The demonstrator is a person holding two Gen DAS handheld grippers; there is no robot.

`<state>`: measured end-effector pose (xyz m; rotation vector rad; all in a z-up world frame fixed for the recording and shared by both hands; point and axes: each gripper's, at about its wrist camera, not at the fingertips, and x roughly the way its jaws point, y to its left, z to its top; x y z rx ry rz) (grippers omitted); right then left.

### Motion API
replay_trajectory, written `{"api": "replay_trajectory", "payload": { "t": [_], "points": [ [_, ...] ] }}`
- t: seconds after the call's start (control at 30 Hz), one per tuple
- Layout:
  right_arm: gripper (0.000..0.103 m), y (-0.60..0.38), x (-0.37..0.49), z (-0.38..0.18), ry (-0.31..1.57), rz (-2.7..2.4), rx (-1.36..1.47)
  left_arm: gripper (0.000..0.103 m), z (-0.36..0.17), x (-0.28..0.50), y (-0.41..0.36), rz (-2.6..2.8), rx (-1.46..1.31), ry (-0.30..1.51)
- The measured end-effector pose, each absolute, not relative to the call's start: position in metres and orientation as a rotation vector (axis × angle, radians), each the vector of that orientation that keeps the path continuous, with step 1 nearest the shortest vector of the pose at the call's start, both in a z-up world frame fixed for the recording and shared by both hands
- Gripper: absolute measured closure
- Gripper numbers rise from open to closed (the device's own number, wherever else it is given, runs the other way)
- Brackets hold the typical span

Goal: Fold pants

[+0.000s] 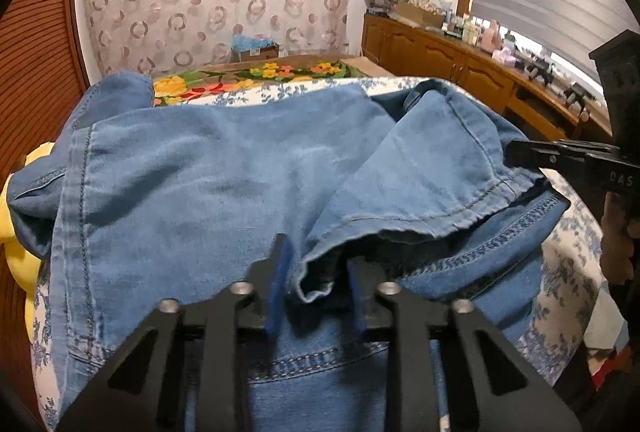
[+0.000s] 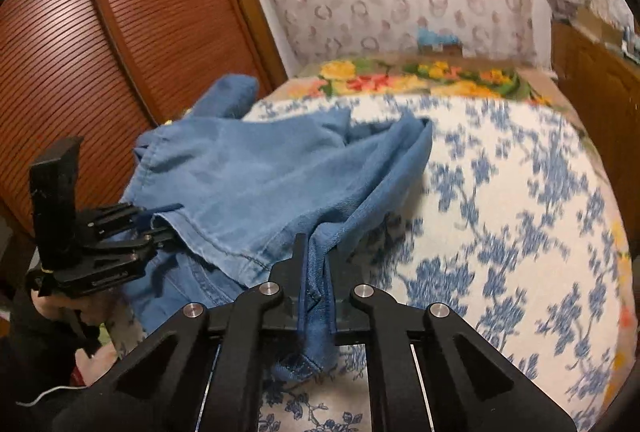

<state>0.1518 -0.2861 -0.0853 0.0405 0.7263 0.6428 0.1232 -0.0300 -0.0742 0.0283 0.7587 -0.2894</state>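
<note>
At nine o'clock in the left wrist view a yellow thing point(image 1: 16, 232) peeks from under the pants point(image 1: 208, 167), light blue denim spread over a bed point(image 1: 568, 264) whose cover is white with blue flowers. At six o'clock the left hand-held gripper point(image 1: 318, 288) has its blue pads point(image 1: 280, 288) narrow, and a hem corner of the folded-over leg lies between them; whether the pads press on it cannot be told from here. At three o'clock the right hand-held gripper point(image 1: 520, 151) bites the far edge of the same hem. In the right wrist view the left hand-held gripper point(image 2: 156, 228) sits at nine o'clock at the denim's edge, and at six o'clock the right hand-held gripper point(image 2: 314, 272) is clamped on a bunched fold of the pants point(image 2: 248, 175). A wooden cabinet point(image 1: 440, 55) stands at two o'clock.
</note>
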Motion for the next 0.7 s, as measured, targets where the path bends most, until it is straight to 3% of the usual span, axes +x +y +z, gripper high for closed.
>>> {"api": "replay_trajectory", "payload": {
  "t": [0.13,0.47,0.7],
  "points": [
    [0.099,-0.286,0.153,-0.064,0.675,0.644,0.029,0.097,-0.059,0.114,-0.033,-0.313,0.029,0.718],
    [0.101,-0.289,0.153,-0.029,0.606,0.627,0.0,0.099,-0.005,0.086,-0.043,-0.371,0.054,0.595],
    [0.101,-0.282,0.154,0.039,0.47,0.648,-0.001,0.099,0.036,0.065,-0.036,-0.377,0.037,0.521]
  ]
}}
